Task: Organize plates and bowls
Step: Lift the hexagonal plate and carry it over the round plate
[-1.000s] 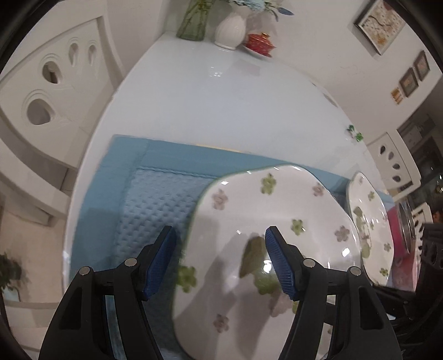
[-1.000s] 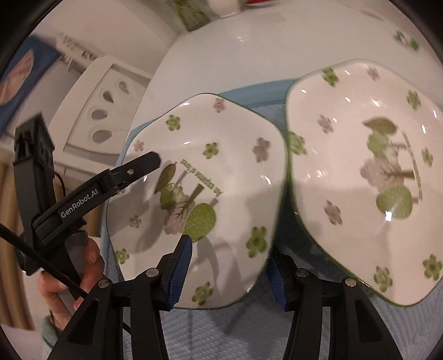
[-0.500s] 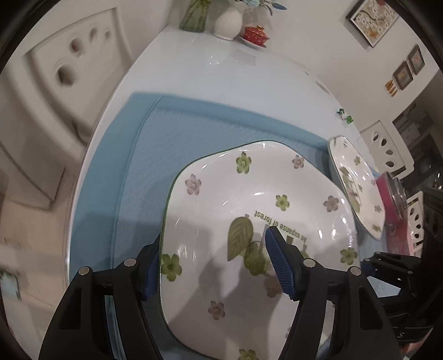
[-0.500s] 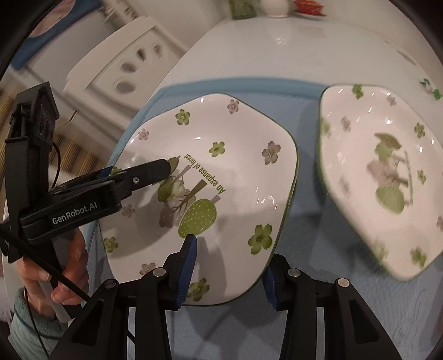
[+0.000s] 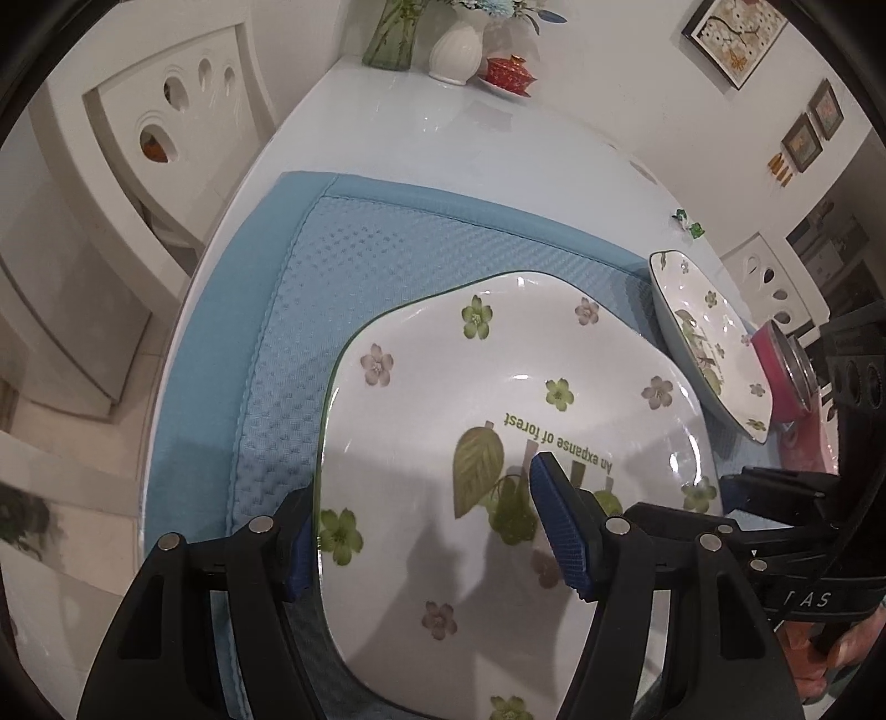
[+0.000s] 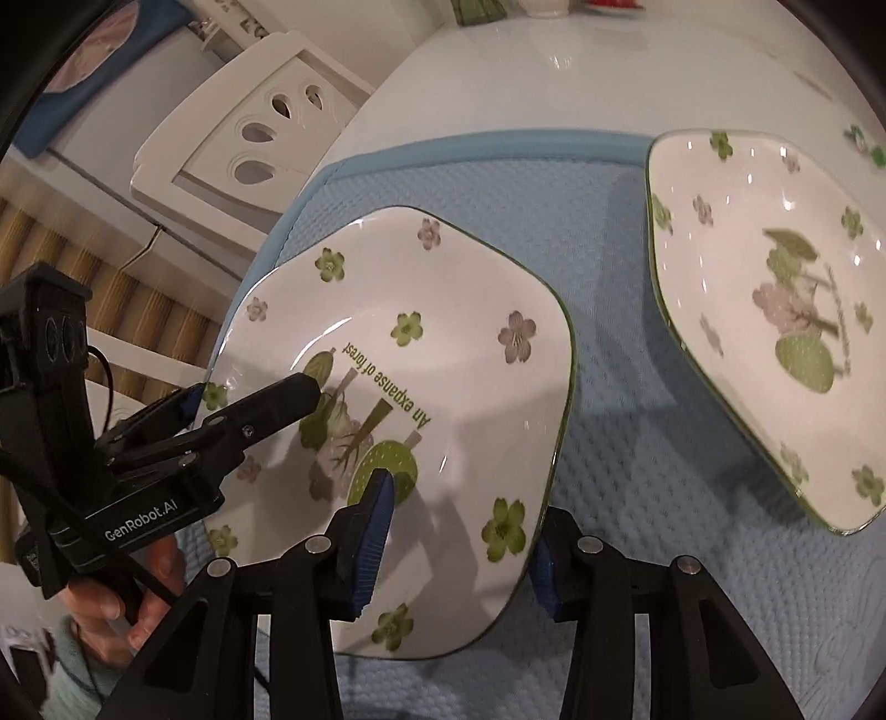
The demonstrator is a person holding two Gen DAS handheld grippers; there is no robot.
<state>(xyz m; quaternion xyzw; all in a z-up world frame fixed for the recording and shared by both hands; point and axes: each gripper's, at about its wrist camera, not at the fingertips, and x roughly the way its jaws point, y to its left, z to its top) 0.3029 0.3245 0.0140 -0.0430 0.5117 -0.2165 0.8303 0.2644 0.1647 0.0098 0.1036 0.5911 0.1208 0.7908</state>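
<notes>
Both tools are on the plate (image 5: 498,387) now, the one with the green lettering and the little flowers. It sits over the blue mat (image 5: 387,266), towards the mat's left half, its far corner well short of the mat's far border.

My left gripper (image 5: 421,487) has the plate's left rim between its jaws, and they are closing. One blue pad is tucked under the rim on the mat side, half hidden by the plate. The other lies over the plate's face, by the printed leaf. From the right wrist view that upper finger looks pressed onto the glaze, so I call it a grip, at a middling width.

My right gripper (image 6: 462,498) is set narrower, across the plate's near right corner. Its left pad is on the face, at the green dotted leaf. Its right pad is outside the rim, partly behind it. The rim is pinched between them.

My hand (image 6: 111,603) shows low in the right wrist view, wrapped around the left tool's handle.

The second plate (image 6: 764,310), same pattern, lies on the mat's right half. It is apart from the first, with a strip of bare mat between them.

The mat lies on the white table (image 5: 470,149). Beyond the mat's far edge, at the table's end, stands a white vase (image 5: 457,47). A white chair (image 5: 166,122) is off the mat's left side.
</notes>
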